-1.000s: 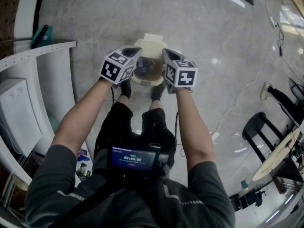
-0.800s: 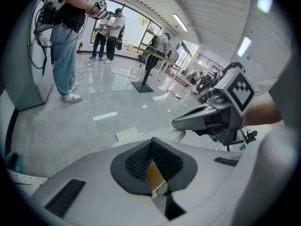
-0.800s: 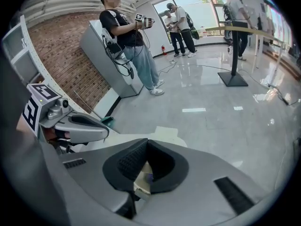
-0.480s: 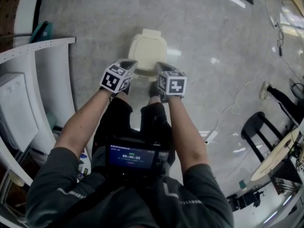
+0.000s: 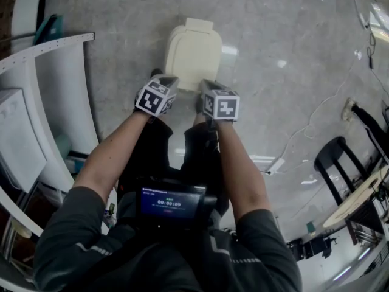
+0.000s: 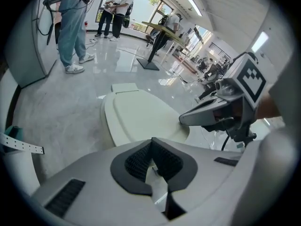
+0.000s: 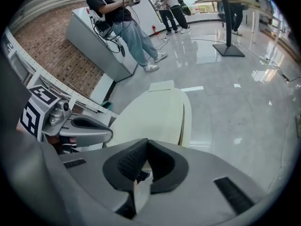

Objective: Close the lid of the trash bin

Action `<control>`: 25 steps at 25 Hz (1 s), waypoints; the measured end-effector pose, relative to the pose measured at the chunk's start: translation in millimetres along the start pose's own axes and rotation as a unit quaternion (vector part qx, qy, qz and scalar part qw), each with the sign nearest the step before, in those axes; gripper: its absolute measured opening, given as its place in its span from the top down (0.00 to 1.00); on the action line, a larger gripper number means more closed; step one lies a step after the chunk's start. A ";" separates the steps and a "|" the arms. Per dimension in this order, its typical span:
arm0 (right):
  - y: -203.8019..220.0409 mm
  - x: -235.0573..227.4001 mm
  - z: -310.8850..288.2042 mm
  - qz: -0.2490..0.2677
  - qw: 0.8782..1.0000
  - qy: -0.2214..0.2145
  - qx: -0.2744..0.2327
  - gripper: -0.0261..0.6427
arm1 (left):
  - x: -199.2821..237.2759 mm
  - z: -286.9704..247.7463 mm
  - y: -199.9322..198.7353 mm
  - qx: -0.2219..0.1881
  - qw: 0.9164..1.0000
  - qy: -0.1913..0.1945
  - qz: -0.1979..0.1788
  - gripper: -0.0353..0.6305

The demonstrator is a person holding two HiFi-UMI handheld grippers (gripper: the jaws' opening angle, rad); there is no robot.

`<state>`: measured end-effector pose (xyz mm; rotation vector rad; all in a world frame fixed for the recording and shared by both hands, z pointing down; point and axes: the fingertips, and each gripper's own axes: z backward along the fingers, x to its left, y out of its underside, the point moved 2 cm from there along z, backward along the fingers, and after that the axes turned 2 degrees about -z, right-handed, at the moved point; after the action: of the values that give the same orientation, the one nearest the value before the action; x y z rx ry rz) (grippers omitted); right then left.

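- Trash bin (image 5: 193, 52) stands on the glossy grey floor (image 5: 273, 35), straight ahead of the person's feet, beside the white curved shelf unit (image 5: 58, 96).
- Lid (image 5: 194, 44): cream, rounded rectangle with a raised flat centre panel. A small squared tab sits at the far end. Lid lies flat down on the bin body; the inside of the bin does not show.
- Right gripper view: lid (image 7: 157, 112) shows a thin dark seam along its right edge, where it meets the body.
- Left gripper view: same lid (image 6: 138, 119), smooth and plain, no marks seen.
- Left claw (image 5: 166, 79): held at the near edge of the bin, left of centre. Left gripper view shows its ribbed dark pads (image 6: 136, 160) meeting in a V, closed, nothing between them.
- Right claw (image 5: 206, 84): held at the near edge, right of centre. Right gripper view shows its pads (image 7: 129, 161) likewise pressed together, closed and empty.
- Whether either tip touches the lid: cannot tell. In the left gripper view the right claw (image 6: 184, 120) shows over the lid's near rim.
- The two grippers sit side by side, near each other but apart.
- Background: people (image 7: 117, 18) standing on the far floor; a black chair (image 5: 331, 169) at the right of the head view.
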<state>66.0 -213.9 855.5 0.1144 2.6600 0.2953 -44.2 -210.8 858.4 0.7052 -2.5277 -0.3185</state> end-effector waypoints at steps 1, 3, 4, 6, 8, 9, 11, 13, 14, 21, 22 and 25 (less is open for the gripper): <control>4.1 -1.2 -4.9 -0.001 1.000 0.003 0.004 0.94 | 1.9 -4.5 6.2 0.006 1.000 -0.004 0.001 0.95; 10.4 -4.1 -13.8 -0.001 1.000 0.008 0.012 0.94 | 4.9 -12.9 16.1 0.015 1.000 -0.005 0.002 0.95; 13.2 -6.2 -17.8 -0.002 1.000 0.011 0.015 0.94 | 6.1 -17.0 20.6 0.020 1.000 -0.005 0.002 0.95; 17.9 -10.6 -25.8 -0.006 1.000 0.015 0.020 0.94 | 8.2 -25.3 27.8 0.030 1.000 -0.002 -0.003 0.95; 21.3 -13.5 -33.4 -0.013 0.999 0.018 0.025 0.94 | 9.1 -32.1 30.2 0.033 0.999 0.001 -0.010 0.95; 22.8 -14.6 -36.4 -0.018 0.999 0.021 0.028 0.94 | 8.5 -34.8 29.6 0.031 0.999 0.004 -0.013 0.95; 25.7 -17.3 -40.9 -0.031 0.999 0.026 0.035 0.94 | 6.0 -39.9 30.7 0.034 0.999 0.008 -0.014 0.95; 28.3 -19.6 -44.4 -0.038 0.998 0.032 0.038 0.94 | 2.3 -44.5 34.6 0.040 0.999 0.016 -0.009 0.95; 29.1 -20.1 -46.1 -0.039 0.998 0.034 0.038 0.94 | 1.1 -46.5 36.6 0.043 0.999 0.018 -0.007 0.95; 29.7 -25.9 -54.4 -0.065 0.996 0.042 0.038 0.94 | -1.5 -59.5 37.6 0.053 0.998 0.020 -0.012 0.95; 29.6 -27.2 -55.5 -0.063 0.996 0.045 0.039 0.94 | -1.1 -60.6 39.3 0.061 0.998 0.015 -0.018 0.95; 30.2 -28.7 -57.1 -0.069 0.995 0.046 0.048 0.94 | 0.8 -60.6 42.2 0.077 0.996 -0.002 -0.039 0.95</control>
<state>66.7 -199.0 924.5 -0.0528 2.7570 0.1299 -31.2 -181.2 924.8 0.8641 -2.5525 -0.1517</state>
